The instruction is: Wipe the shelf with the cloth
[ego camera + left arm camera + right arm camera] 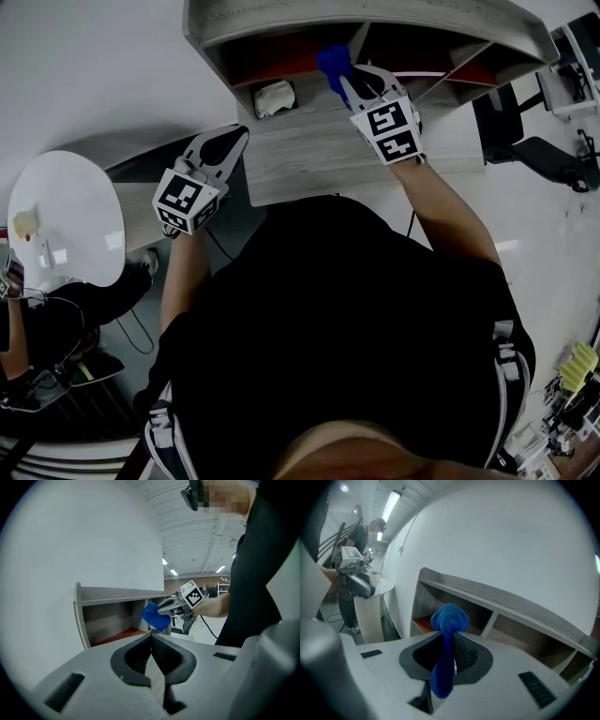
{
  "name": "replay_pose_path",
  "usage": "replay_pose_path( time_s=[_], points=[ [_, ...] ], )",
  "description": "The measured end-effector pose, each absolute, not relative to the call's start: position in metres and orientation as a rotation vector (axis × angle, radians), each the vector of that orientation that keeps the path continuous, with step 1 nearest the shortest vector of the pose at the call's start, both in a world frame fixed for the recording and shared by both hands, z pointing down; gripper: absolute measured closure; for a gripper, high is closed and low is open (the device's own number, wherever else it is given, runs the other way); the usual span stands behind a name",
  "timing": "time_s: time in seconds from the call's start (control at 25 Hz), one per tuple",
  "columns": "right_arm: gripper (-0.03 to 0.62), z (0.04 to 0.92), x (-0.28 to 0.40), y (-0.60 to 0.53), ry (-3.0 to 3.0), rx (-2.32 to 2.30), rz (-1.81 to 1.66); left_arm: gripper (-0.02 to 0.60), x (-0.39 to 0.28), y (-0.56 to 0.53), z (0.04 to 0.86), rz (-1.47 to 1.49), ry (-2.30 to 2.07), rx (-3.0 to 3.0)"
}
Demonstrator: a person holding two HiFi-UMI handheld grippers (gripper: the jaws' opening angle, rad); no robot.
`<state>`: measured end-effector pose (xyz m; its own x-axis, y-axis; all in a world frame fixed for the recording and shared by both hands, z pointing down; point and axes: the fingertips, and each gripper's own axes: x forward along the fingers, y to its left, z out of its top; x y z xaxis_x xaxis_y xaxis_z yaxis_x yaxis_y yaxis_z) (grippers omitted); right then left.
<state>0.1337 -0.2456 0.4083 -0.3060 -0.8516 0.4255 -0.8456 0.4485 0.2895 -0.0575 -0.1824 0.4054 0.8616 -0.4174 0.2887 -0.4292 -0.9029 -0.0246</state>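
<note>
- The right gripper (349,82) has its jaws clenched on the blue cloth (333,63), whose bunched end points into the shelf (394,21) opening just ahead.
- The left gripper (228,142) has its jaws pressed together and empty, farther back at the left edge of the counter (300,164).

A round white table (80,202) is standing at the left, and 1 small yellowish object (25,223) is lying near its left edge. A grey wood-grain bench (309,164) is stretching beside it. A crumpled whitish wad (274,97) is sitting in a low compartment of the shelf (375,14). A black chair (534,150) is standing at the right. Long ceiling lights (391,501) are glowing overhead.
</note>
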Motion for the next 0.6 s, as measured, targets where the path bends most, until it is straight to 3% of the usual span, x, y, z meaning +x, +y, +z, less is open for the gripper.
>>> replay_pose_path(
  time_s=[0.6],
  points=[
    [0.540,0.405,0.171,-0.207,-2.221,1.560,-0.028,0.565,-0.027,-0.185,0.406,0.420,-0.581,3.022]
  ],
)
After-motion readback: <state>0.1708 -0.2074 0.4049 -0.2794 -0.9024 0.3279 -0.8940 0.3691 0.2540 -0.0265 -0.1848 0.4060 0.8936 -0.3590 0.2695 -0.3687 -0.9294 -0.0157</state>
